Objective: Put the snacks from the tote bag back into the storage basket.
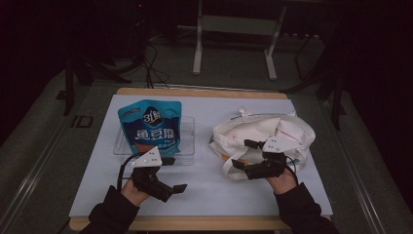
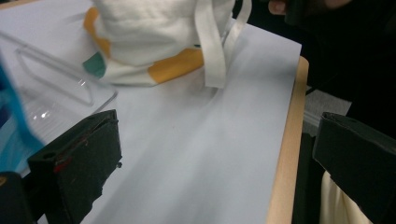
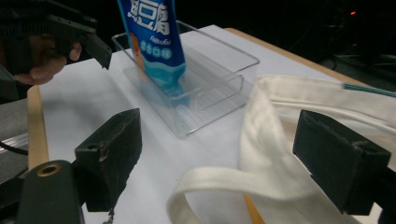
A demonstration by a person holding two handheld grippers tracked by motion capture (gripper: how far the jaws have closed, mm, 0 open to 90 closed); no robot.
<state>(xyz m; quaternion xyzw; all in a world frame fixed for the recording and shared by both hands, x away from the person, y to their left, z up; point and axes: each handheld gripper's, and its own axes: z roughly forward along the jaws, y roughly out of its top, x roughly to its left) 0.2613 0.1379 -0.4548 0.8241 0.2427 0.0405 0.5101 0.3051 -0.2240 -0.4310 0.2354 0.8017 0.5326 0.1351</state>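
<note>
A blue snack pouch (image 1: 152,126) (image 3: 154,37) stands leaning in a clear plastic tray (image 1: 187,141) (image 3: 210,88) at the table's left. A white cloth bag (image 1: 265,131) (image 2: 149,32) with orange and green patches lies crumpled at the right, its strap (image 2: 210,46) trailing on the sheet. My left gripper (image 1: 174,174) (image 2: 219,158) is open just in front of the tray, with nothing but white sheet between its jaws. My right gripper (image 1: 242,153) (image 3: 224,158) is open at the bag's near left edge. The bag's handle loop (image 3: 261,140) lies between its jaws, untouched by either.
A white sheet (image 1: 204,185) covers the wooden table, whose edge (image 2: 285,154) runs close to my left gripper. Behind the table, a white metal frame (image 1: 197,48) and cables (image 1: 151,63) stand on the dark floor. The other hand's gripper (image 3: 93,44) shows beyond the tray.
</note>
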